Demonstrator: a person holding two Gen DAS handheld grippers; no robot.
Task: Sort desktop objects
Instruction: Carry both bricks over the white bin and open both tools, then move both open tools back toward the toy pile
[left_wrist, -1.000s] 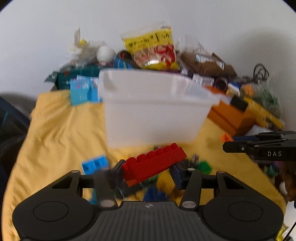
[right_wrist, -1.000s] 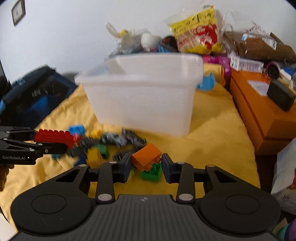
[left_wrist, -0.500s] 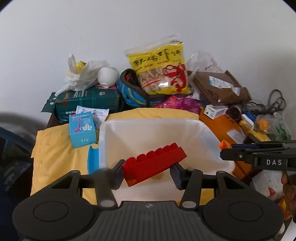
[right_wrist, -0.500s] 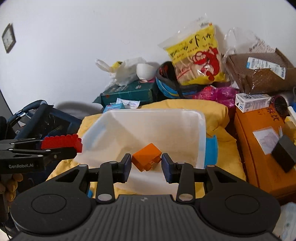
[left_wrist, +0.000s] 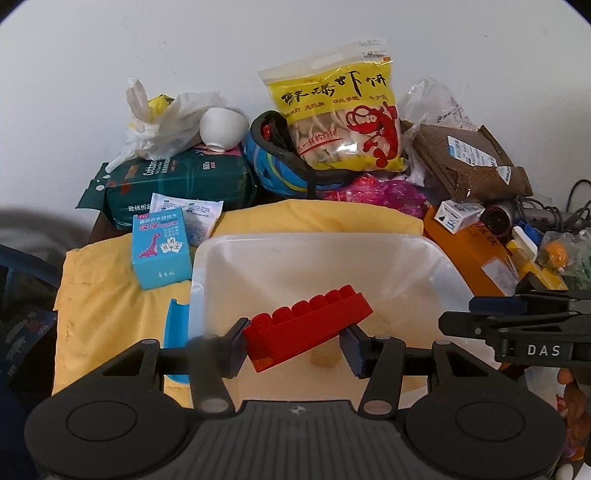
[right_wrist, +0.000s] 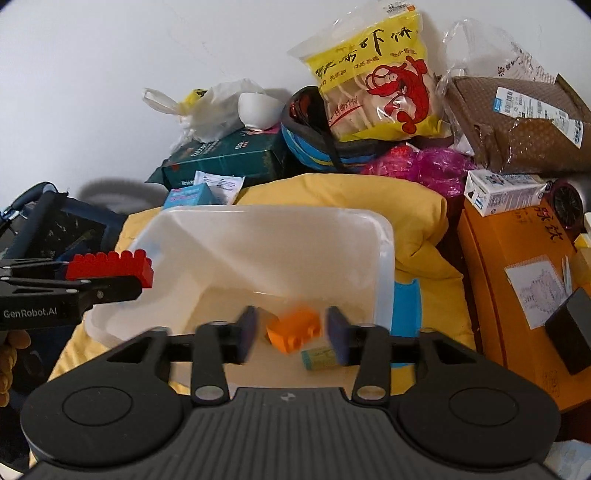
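My left gripper (left_wrist: 293, 343) is shut on a long red brick (left_wrist: 306, 326), held tilted over the open white plastic bin (left_wrist: 317, 258). The red brick also shows at the left of the right wrist view (right_wrist: 110, 266). My right gripper (right_wrist: 291, 334) is open above the same bin (right_wrist: 384, 266). An orange brick (right_wrist: 293, 328) sits loose between its fingers, free of both pads, with a small pale block (right_wrist: 318, 357) beside it on the bin floor. The right gripper's arm (left_wrist: 517, 325) shows at the right of the left wrist view.
The bin stands on a yellow cloth (left_wrist: 110, 295). A blue card box (left_wrist: 160, 251) is to its left, an orange carton (right_wrist: 517, 280) to its right. A snack bag (left_wrist: 340, 118), a green pack (left_wrist: 177, 184), a helmet (left_wrist: 280, 166) and parcels crowd the back wall.
Both grippers rose from the brick pile to above the bin. The right gripper's fingers have spread and let go of the orange brick, which is dropping into the bin. The left still grips the red brick.
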